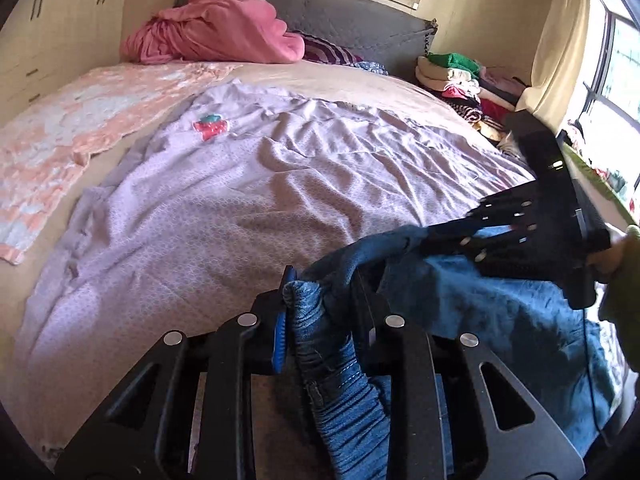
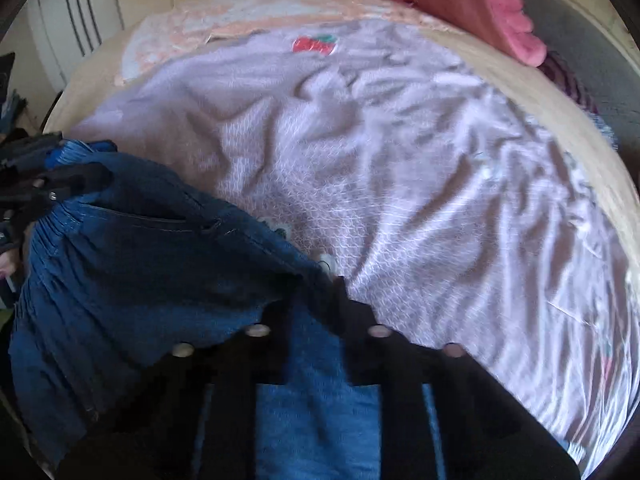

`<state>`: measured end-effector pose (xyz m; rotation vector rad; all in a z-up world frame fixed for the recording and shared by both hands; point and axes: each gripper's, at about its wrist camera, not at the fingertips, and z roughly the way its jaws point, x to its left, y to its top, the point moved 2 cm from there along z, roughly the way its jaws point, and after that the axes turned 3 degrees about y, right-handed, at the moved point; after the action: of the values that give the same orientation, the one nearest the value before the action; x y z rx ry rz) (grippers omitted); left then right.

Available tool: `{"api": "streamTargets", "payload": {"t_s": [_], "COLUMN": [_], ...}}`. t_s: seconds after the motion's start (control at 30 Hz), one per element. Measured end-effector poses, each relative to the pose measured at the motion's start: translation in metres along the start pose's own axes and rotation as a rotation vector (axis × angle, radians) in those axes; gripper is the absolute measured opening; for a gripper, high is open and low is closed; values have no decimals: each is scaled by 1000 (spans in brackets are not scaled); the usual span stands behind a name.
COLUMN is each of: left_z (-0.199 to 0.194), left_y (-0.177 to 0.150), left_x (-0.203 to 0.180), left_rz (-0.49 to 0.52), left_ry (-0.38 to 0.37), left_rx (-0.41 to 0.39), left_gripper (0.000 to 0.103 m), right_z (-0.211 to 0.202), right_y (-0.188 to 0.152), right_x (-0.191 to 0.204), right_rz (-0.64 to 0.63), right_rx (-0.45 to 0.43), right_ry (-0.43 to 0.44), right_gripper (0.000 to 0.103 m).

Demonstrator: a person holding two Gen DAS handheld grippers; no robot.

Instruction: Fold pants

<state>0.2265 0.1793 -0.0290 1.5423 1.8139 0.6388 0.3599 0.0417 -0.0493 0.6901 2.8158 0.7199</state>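
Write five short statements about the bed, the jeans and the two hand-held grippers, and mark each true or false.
1. The left hand-held gripper is shut on the gathered waistband of the blue jeans. True.
2. The jeans lie folded flat beside the pillows. False: they are bunched at the near edge of the bed, held by both grippers.
3. The right hand-held gripper stands wide open over bare sheet. False: it is shut on the denim.
4. A strawberry patch shows on the lilac sheet. True.
5. The pink blanket is spread smooth over the whole bed. False: it sits crumpled in a heap by the grey headboard.
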Motion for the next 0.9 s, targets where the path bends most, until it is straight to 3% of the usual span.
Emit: {"api": "streamTargets", "payload": {"t_s": [0.53,0.9], "left_z": [-50,-112], "left_y": [-2,-42], "left_x": [-26,-51], "left_rz": [99,161], "left_ry": [66,35], "left_rx": [-160,-235], "left_gripper": [19,19], "right_z": [-111,-166], "right_y": [-44,-108], "right_x": [33,93], "right_rz": [157,202], "right_rx": [-242,-324], "right_ry": [-34,-22], "right_gripper": [5,5]}}
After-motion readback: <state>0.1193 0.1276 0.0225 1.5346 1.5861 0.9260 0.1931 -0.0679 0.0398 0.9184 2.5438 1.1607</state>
